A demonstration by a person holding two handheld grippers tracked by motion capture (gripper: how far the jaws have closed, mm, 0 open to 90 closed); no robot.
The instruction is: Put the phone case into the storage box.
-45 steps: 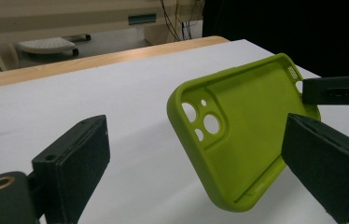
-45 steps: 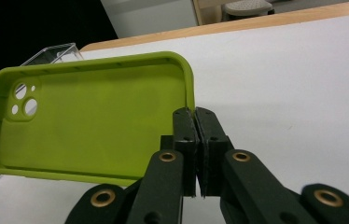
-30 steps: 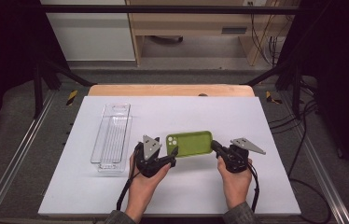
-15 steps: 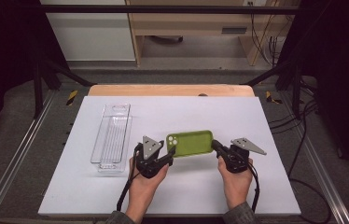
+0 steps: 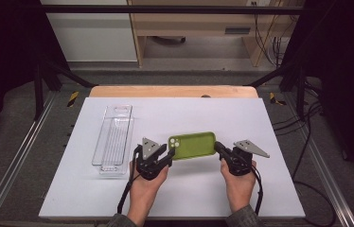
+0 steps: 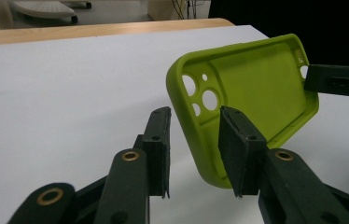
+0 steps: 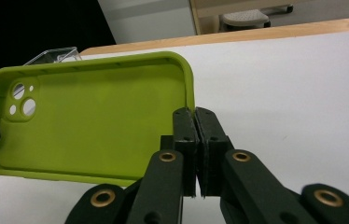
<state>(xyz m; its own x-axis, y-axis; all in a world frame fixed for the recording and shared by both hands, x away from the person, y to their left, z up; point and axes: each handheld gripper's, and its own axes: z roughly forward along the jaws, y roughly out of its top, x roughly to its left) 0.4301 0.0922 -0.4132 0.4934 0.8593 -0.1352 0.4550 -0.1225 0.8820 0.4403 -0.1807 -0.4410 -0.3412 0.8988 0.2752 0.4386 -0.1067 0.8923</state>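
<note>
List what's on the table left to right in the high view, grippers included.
Clear tray → left gripper → green phone case → right gripper.

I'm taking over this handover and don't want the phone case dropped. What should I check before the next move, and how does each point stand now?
1. Right gripper shut on the case edge: ok, jaws pinch its rim.
2. Left gripper gripping the camera-hole end: not ok; the jaws have just been closing, one is inside the case, the other still off its wall.
3. Case off the table: ok, held up tilted in both gripper views.
4. Clear tray away from the grippers: ok, it lies apart to their left.
5. Firmness of the right grip: cannot tell.
</note>
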